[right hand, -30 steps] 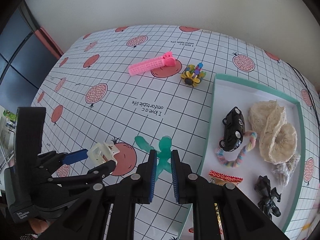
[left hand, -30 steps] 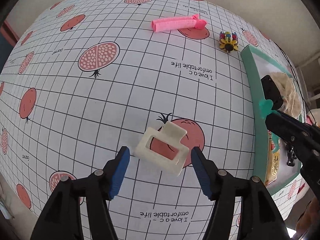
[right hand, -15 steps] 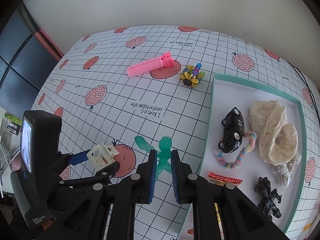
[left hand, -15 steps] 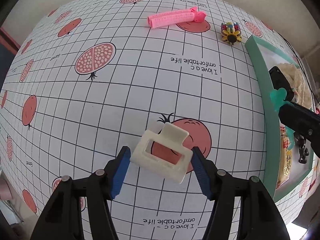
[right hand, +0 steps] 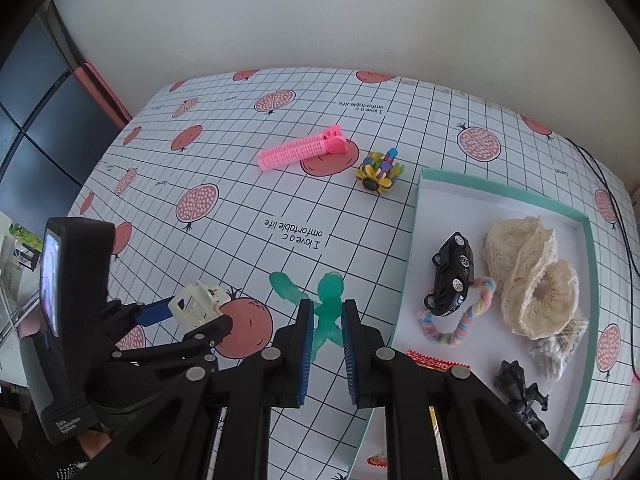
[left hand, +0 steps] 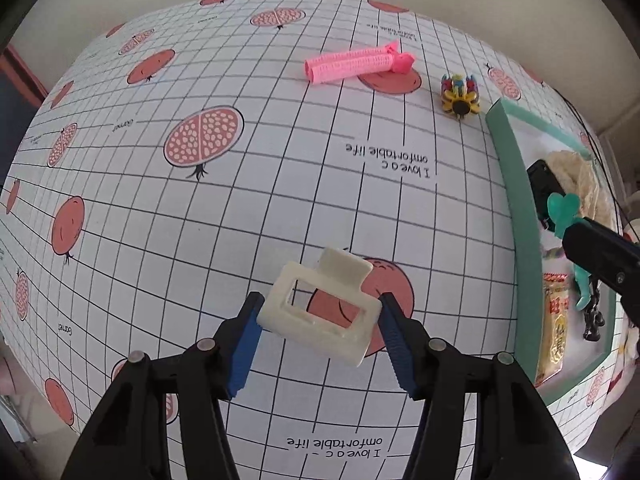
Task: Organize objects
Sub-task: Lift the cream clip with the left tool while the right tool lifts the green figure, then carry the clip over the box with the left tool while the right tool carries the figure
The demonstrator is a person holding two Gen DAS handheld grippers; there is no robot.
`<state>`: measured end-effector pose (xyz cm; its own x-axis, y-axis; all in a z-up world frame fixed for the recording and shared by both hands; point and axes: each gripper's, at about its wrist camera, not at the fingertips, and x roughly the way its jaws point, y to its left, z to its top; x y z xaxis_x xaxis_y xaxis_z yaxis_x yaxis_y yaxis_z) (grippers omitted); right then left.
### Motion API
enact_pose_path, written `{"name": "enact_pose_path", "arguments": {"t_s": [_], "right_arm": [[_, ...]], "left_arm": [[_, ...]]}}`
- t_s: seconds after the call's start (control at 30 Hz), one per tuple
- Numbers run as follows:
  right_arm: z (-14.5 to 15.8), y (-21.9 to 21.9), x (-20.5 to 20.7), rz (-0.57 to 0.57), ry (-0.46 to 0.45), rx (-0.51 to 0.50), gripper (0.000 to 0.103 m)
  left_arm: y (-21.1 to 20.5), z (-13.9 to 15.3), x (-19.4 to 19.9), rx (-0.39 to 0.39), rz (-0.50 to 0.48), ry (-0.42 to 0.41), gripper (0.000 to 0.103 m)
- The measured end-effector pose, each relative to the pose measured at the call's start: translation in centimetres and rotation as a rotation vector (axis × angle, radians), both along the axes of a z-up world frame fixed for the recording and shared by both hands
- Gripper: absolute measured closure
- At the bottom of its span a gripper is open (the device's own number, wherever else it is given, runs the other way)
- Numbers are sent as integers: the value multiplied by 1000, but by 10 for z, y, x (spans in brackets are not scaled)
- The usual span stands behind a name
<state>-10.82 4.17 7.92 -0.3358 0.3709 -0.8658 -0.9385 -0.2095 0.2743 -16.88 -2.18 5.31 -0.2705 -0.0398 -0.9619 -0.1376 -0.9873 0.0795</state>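
Beside tray [right hand: 416, 216]: pink roller [right hand: 298, 151], flower toy [right hand: 378, 174]

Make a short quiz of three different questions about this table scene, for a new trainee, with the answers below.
1. True or false: the left hand-held gripper has its pads against the cream hair clip.
2. What does the right hand-held gripper hold? A) the pink hair roller B) the green toy figure C) the black toy car
3. Fill in: the black toy car lies inside the ___.

Key: 1 true; 2 B; 3 tray.
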Motion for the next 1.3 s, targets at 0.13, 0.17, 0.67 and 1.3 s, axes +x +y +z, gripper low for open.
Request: {"name": "enact_pose_path", "arguments": {"t_s": [0.13, 0.17, 0.67, 1.3], "right_arm": [[6, -2, 6, -4, 5, 15, 88], [7, -2, 8, -3, 2, 19, 88], [11, -5, 49, -35, 5, 32, 88], [-22, 3, 148, -163, -54, -42, 88]], "left_arm": [[8, 19, 4, 27, -8, 45, 44], [11, 25, 5, 41, -12, 59, 44], [58, 58, 10, 151, -171, 128, 44], [133, 34, 27, 210, -332, 65, 44]]}}
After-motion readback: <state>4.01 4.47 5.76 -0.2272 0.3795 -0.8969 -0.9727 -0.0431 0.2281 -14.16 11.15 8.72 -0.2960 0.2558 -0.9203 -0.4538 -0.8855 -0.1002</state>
